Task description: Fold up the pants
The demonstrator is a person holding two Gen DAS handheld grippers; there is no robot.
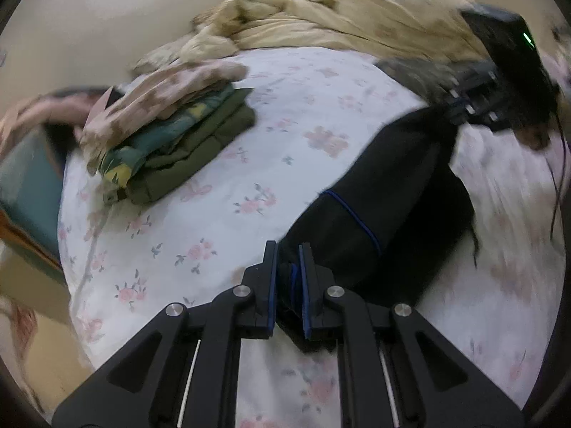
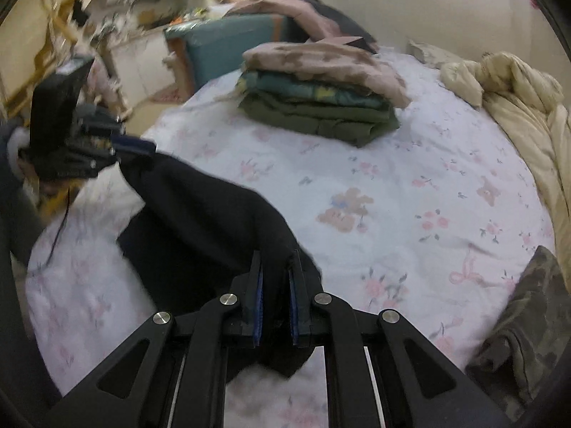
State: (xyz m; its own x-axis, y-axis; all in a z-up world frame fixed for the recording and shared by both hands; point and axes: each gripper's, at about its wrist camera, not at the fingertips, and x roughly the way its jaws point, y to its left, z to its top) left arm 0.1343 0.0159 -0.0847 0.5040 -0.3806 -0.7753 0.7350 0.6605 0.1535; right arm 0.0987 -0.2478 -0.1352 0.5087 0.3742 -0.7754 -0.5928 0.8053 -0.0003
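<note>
Black pants (image 1: 399,185) without readable labels, both tongs clamped

One pair of black pants (image 1: 385,192) is counted, and two tongs: the left (image 1: 288,249) and the right (image 2: 276,256). One stack (image 2: 321,100) of three folded garments is seen, one beige quilt (image 1: 349,10) and one camouflage cloth (image 2: 531,314).

Bed centre (image 2: 410,178) free — folded stack (image 2: 317,107) beyond, crumpled duvet (image 2: 517,96) at edge.

Pants (image 1: 392,192) on bed (image 1: 214,235), folded stack (image 1: 171,142) beyond, blanket (image 1: 357,10) behind
</note>
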